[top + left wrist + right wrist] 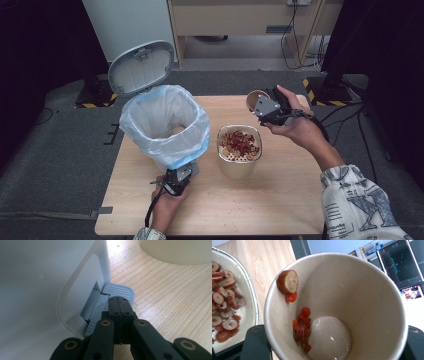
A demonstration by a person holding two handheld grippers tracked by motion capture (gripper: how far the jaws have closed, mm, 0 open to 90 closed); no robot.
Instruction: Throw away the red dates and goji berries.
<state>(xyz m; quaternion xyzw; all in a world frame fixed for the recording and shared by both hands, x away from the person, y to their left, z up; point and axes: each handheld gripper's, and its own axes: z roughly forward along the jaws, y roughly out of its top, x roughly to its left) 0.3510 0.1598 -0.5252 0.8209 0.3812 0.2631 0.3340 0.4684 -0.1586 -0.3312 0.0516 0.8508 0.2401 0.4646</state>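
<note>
A white pedal bin (165, 125) lined with a clear blue-tinted bag stands at the table's left, its lid (141, 67) up. My left gripper (186, 172) is shut with nothing between its jaws, and its tips (120, 302) rest on the bin's grey foot pedal (125, 291). My right gripper (260, 104) is shut on a paper cup (255, 99), tilted above and behind a cream bowl (220, 145) of sliced red dates. Inside the paper cup (352, 290) a date slice (287, 281) clings near the rim. Red bits (302, 327) and a wet white lump (329, 337) lie at its bottom.
The bowl (249, 302) sits at the table's middle, right of the bin. The wooden table (280, 200) has bare room at front and right. Grey carpet, cables and dark stands surround it.
</note>
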